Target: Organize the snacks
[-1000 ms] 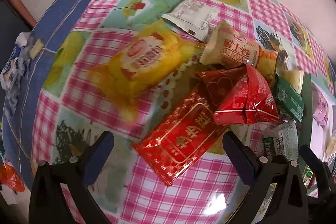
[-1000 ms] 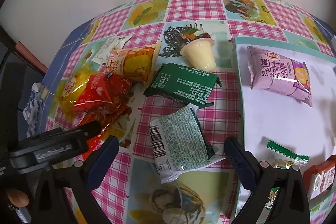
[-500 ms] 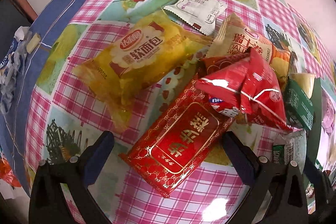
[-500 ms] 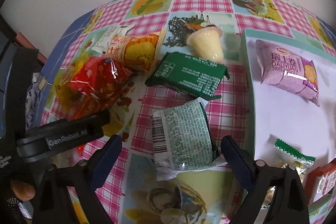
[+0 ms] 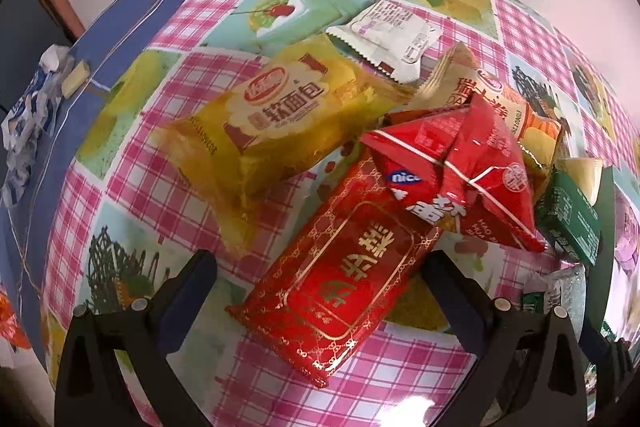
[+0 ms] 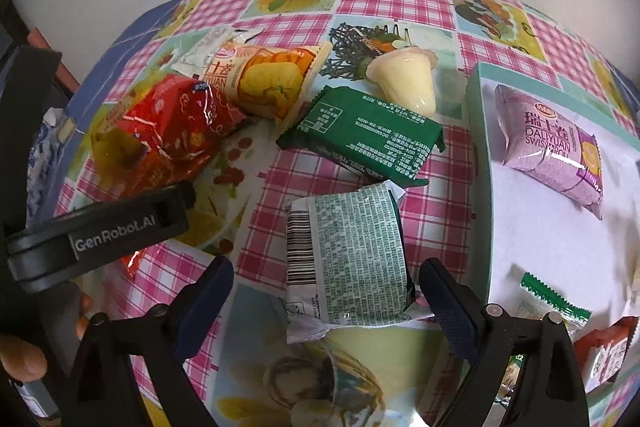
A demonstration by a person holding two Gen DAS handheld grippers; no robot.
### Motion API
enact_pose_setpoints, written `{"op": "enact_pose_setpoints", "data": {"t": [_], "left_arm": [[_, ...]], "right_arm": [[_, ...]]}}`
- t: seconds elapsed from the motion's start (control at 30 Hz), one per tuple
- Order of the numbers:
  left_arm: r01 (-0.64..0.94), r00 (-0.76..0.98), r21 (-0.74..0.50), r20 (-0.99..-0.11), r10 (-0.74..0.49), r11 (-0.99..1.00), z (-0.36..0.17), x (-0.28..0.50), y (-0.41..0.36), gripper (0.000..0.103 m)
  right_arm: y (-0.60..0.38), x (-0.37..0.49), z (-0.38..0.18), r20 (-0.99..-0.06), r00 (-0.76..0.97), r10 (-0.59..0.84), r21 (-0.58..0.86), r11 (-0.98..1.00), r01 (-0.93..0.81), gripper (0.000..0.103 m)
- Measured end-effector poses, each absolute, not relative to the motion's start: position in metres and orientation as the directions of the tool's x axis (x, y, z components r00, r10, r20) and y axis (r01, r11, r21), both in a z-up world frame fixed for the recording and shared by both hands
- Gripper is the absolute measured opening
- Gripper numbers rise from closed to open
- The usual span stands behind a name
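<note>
— Two tools, mine, both pointing steeply down at the counter (image 5: 168,163) with its pink-check fruit-print cloth. Ready for the list?

— Go on. Left one first.

— Left tool (image 5: 320,279): fingers spread wide, holding nothing. Between them lies the near end of a red and gold foil packet (image 5: 340,287), flat on the cloth; neither pad touches it.

— What's piled around it?

— One shiny red snack bag (image 5: 460,171) lying over the foil packet's far end. One yellow soft-bread packet (image 5: 276,115) just to the left. One white sachet (image 5: 392,35) behind that, printed side up. One orange Swiss roll packet (image 5: 500,103) behind the red bag.

— And the right tool?

— Right tool (image 6: 326,295): fingers also wide apart, gripping nothing. A green-printed wrapper with a barcode (image 6: 348,251) lies between them on the cloth, nearer the right finger, no pad pressing on it.

— Further out?

— One dark green packet (image 6: 368,135) just beyond that wrapper. One pale jelly cup (image 6: 408,79) tipped on its side behind it. On the right, a white tray with a teal rim (image 6: 478,147), holding one purple Swiss roll packet (image 6: 552,151), one small green-edged candy (image 6: 554,299) and a red packet (image 6: 608,351) at the picture's edge.
</note>
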State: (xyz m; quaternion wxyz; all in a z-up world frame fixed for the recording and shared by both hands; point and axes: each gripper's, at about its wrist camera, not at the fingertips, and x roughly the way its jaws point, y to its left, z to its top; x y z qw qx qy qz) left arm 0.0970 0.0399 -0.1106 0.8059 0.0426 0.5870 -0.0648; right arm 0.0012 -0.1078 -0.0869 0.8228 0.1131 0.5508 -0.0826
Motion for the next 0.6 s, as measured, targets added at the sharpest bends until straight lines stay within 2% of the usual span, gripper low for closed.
{"op": "enact_pose_setpoints", "data": {"t": [0.17,0.27,0.3,0.33,0.4,0.6], "left_arm": [[0.223,0.287,-0.001,-0.956,-0.067,0.975,-0.105,0.1,0.028,0.099],[0.254,0.293,-0.004,-0.953,-0.081,0.967,-0.098,0.099,0.02,0.079],[0.259,0.296,0.0,-0.952,-0.079,0.966,-0.095,0.098,0.016,0.071],[0.266,0.287,0.0,-0.954,-0.08,0.964,-0.094,0.098,0.015,0.068],[0.268,0.279,-0.001,-0.957,-0.078,0.963,-0.093,0.097,0.014,0.066],[0.245,0.245,-0.007,-0.967,-0.069,0.97,-0.093,0.087,0.02,0.06]], "right_arm": [[-0.105,0.003,-0.089,-0.923,0.383,-0.027,0.08,0.962,0.262,0.096],[-0.104,0.003,-0.089,-0.921,0.389,-0.022,0.087,0.961,0.262,0.093],[-0.104,0.003,-0.089,-0.92,0.39,-0.025,0.087,0.96,0.265,0.089],[-0.105,0.002,-0.089,-0.92,0.391,-0.032,0.081,0.96,0.269,0.085],[-0.108,0.0,-0.088,-0.918,0.396,-0.035,0.086,0.955,0.284,0.083],[-0.119,-0.004,-0.085,-0.913,0.405,-0.043,0.101,0.94,0.326,0.066]]}}
